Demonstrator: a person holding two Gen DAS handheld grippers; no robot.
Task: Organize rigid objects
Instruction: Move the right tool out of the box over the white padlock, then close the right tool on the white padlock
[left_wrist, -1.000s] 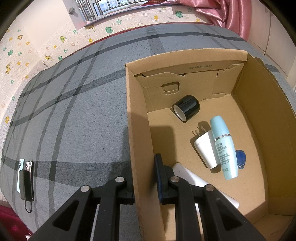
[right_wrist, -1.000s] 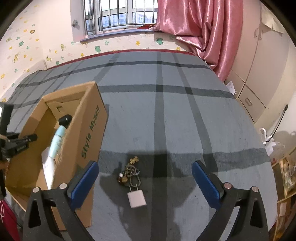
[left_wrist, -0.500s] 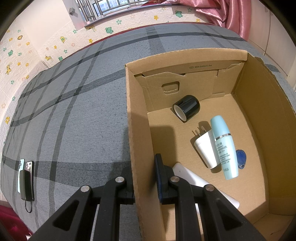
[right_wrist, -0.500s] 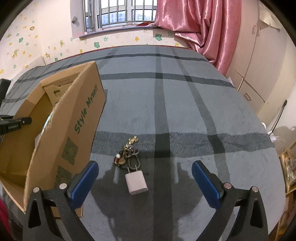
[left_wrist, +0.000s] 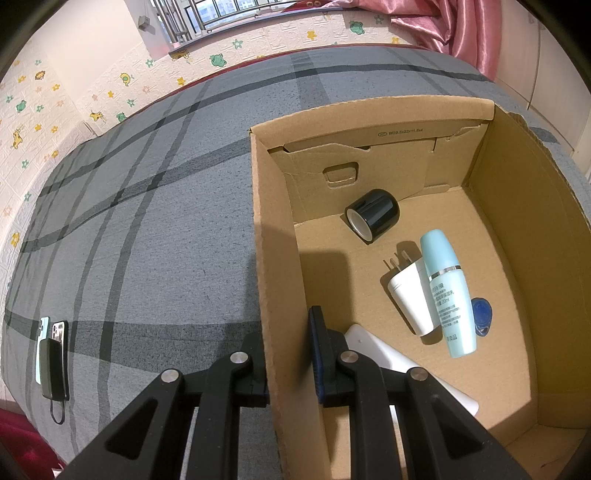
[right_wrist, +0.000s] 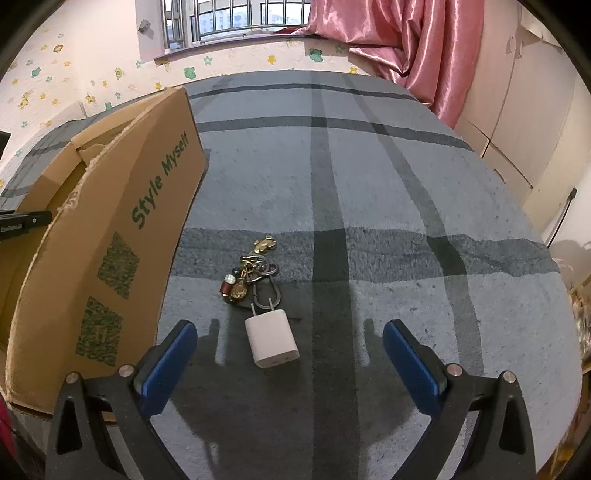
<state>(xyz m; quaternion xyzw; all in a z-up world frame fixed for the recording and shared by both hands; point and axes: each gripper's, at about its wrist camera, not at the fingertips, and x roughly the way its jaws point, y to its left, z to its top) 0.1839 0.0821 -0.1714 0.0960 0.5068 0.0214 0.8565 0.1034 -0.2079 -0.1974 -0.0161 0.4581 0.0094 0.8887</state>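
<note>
Clearly the left gripper (left_wrist: 287, 354) is clamped narrow on the near part of the left wall of the cardboard box (left_wrist: 275, 258), one finger outside on the grey plaid bedcover (left_wrist: 147, 240), the other inside. Within the box lie a black cylindrical cap (left_wrist: 373, 214) toward the far wall, a white plug adapter (left_wrist: 410, 299) touching a pale blue bottle (left_wrist: 447, 291) near the middle, a small blue tag (left_wrist: 481, 314) just right of the bottle, and a flat white slab (left_wrist: 402, 365) at the near edge, partly under the inner finger. Bare floor stays open along the box's right wall. Outside, far left on the cover, two phones and a dark power bank (left_wrist: 51, 350) lie together.

Over on the right, the right gripper (right_wrist: 290, 356) stands wide apart, holding nothing, low over the cover. A white charger (right_wrist: 271, 341) lies between its blue pads (right_wrist: 170, 362), touching neither, prongs pointing far. Just beyond it sits a keyring with charms (right_wrist: 251, 273). The box's printed outer wall rises close on the left pad's side; to the right the cover is open
</note>
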